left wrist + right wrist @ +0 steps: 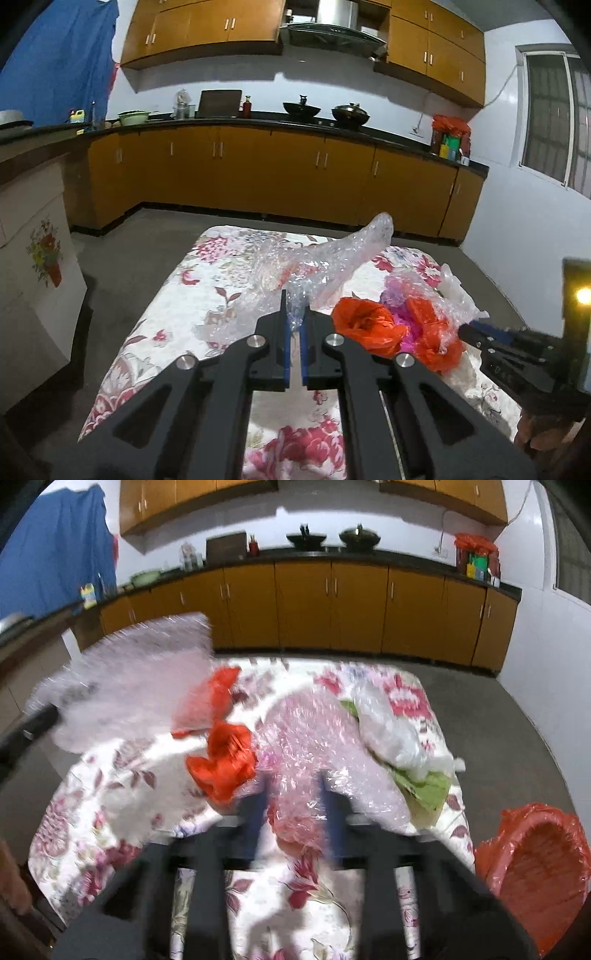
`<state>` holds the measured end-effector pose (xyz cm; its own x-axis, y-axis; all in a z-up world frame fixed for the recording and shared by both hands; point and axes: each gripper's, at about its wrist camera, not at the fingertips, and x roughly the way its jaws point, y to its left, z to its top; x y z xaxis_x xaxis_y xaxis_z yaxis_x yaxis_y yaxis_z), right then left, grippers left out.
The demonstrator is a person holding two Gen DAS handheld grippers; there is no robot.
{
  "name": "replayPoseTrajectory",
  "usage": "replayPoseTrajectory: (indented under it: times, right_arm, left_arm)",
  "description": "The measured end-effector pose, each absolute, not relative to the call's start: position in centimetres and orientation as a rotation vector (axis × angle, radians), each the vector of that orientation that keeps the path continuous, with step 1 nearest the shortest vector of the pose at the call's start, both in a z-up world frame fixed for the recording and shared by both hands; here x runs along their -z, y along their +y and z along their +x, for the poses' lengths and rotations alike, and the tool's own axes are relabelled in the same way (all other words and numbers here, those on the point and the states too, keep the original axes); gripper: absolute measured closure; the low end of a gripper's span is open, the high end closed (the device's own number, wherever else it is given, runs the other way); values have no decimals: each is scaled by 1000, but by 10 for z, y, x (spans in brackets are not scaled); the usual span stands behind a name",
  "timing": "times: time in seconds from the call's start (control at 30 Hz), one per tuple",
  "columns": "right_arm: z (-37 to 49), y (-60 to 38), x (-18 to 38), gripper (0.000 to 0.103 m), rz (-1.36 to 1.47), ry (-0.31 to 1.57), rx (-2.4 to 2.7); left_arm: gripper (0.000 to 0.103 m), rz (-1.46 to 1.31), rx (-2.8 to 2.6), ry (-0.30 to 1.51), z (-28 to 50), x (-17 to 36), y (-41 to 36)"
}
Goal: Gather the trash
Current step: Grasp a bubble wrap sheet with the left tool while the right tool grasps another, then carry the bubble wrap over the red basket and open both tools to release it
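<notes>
The left gripper (pixel 294 321) pinches a clear sheet of bubble wrap (pixel 325 258), which sticks up off the flowery tablecloth (pixel 177 295). The right gripper (pixel 293 812) is blurry, with its fingers apart around a second wad of bubble wrap (pixel 306 738). No writing can be read. Crumpled orange bags (pixel 225 764) lie just left of it. A white bag (pixel 391 723) lies farther back, to the right.
</notes>
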<state>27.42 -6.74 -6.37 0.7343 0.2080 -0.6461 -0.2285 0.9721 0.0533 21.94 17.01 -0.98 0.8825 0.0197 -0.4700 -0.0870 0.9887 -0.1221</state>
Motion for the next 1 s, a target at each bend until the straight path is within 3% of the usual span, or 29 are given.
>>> replayPoseTrajectory:
  times: [0.2, 1.0]
  right_arm:
    - [248, -75, 48, 97, 16, 649, -301]
    - [170, -98, -33, 97, 101, 431, -373]
  left_arm:
    - [98, -155, -73, 470, 210, 5, 176]
    - [98, -211, -67, 394, 169, -39, 172]
